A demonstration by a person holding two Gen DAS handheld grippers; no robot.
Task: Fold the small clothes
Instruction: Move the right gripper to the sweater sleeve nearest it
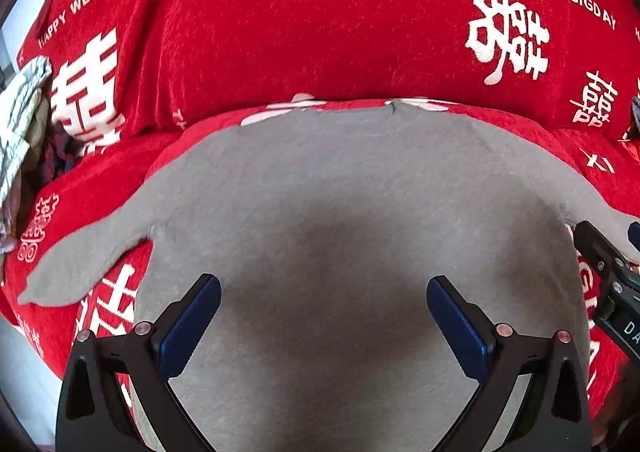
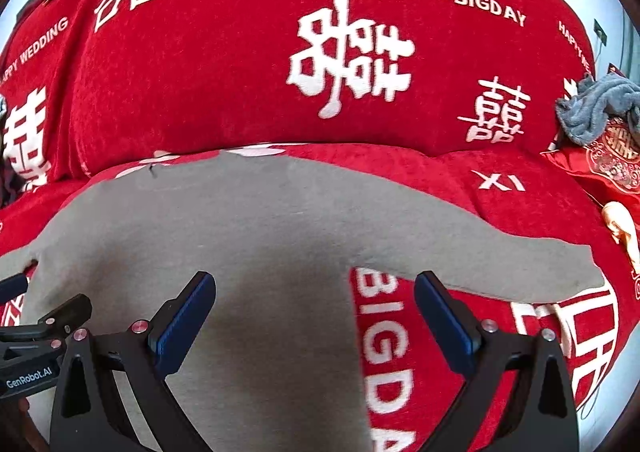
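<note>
A small grey long-sleeved top [image 1: 340,188] lies flat on a red sofa cover [image 1: 304,32], sleeves spread out to both sides. My left gripper [image 1: 324,292] hovers open over the top's lower middle, nothing between its blue pads. In the right wrist view the same grey top [image 2: 248,220] fills the lower left, its right sleeve [image 2: 540,272] stretching out over the red cover [image 2: 400,352]. My right gripper [image 2: 314,288] is open above the top's right side edge, holding nothing. Each gripper shows at the edge of the other's view.
The red cover with white lettering drapes over the sofa's backrest [image 2: 240,72]. A patterned grey-white cloth [image 1: 20,124] lies at the far left. A crumpled grey cloth [image 2: 600,108] and a red embroidered cushion [image 2: 612,164] sit at the far right.
</note>
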